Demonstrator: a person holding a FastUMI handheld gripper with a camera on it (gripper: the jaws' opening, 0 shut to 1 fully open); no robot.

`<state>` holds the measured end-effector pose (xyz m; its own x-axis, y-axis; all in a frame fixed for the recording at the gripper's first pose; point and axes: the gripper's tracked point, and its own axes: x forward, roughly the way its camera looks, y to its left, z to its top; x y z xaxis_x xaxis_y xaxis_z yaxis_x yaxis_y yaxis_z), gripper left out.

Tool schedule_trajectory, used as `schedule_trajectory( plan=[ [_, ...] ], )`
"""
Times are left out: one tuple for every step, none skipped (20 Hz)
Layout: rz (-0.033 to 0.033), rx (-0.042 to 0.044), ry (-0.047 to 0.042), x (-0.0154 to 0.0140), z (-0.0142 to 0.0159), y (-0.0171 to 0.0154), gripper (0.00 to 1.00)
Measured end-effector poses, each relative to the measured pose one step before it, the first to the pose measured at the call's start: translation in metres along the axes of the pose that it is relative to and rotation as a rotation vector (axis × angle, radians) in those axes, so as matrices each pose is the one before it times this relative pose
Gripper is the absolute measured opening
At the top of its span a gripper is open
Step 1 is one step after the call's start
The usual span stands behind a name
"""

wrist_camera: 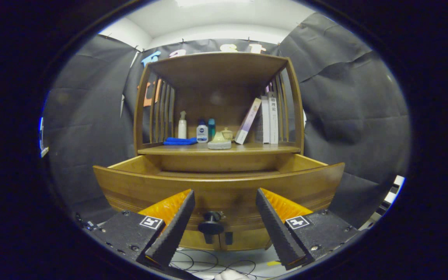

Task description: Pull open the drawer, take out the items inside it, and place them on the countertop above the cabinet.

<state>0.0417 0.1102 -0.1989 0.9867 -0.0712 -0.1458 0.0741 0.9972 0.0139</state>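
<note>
In front of the pulled-out drawer (220, 186), my gripper (224, 229) level, fingers spread wide, empty, knob (210, 224) between them.

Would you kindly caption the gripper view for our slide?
Open gripper faces the pulled-out wooden drawer, its dark round knob between the fingers, below the cluttered wooden countertop.

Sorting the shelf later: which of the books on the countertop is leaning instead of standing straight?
The purple-spined book, leftmost of the row, tilts against the upright books.
</note>
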Motion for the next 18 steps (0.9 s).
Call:
schedule_trajectory(
  plan=[
    [-0.00157, 0.00564, 0.00231, 0.00309, -0.00091, 0.00035, 1.0],
    [-0.00143, 0.00392, 0.0038, 0.00517, -0.00056, 0.00138, 1.0],
    [-0.00814, -0.00106, 0.00674, 0.00483, -0.00175, -0.00085, 1.0],
    [0.00018, -0.00203, 0.0129, 0.00352, -0.00282, 0.0002, 1.0],
    [0.02221, 0.01859, -0.00487, 0.00044, 0.00162, 0.00688, 1.0],
    [0.00274, 0.01194, -0.01095, -0.001, 0.00028, 0.00165, 0.99],
    [0.00081, -0.00297, -0.00502, 0.00244, -0.00063, 0.00115, 0.98],
    [0.00077, -0.00487, -0.00619, 0.0011, 0.00085, 0.00023, 0.98],
    [0.00568, 0.00181, 0.0055, -0.00072, -0.00064, 0.00016, 0.98],
    [0.00299, 0.0138, 0.00124, -0.00086, 0.00009, 0.00068, 0.98],
    [0.00182, 0.01363, 0.0033, -0.00029, 0.00113, 0.00072, 0.98],
    [-0.00013, 0.00029, 0.00447, 0.00216, -0.00005, 0.00004, 0.98],
    [-0.00021, -0.00228, 0.00623, 0.0016, 0.00051, -0.00057, 0.98],
    [0.00274, 0.00663, 0.00443, 0.00278, 0.00107, 0.00008, 0.98],
    [0.0036, 0.01464, 0.00421, 0.00366, 0.0018, 0.00125, 0.98],
    [0.00056, 0.00928, -0.00061, 0.00379, 0.00126, 0.00009, 0.98],
    [0.00058, 0.00895, 0.0028, 0.00467, 0.00251, 0.00039, 0.98],
    [-0.00011, 0.00592, -0.00549, 0.00291, 0.0022, 0.00075, 0.98]
  ],
)
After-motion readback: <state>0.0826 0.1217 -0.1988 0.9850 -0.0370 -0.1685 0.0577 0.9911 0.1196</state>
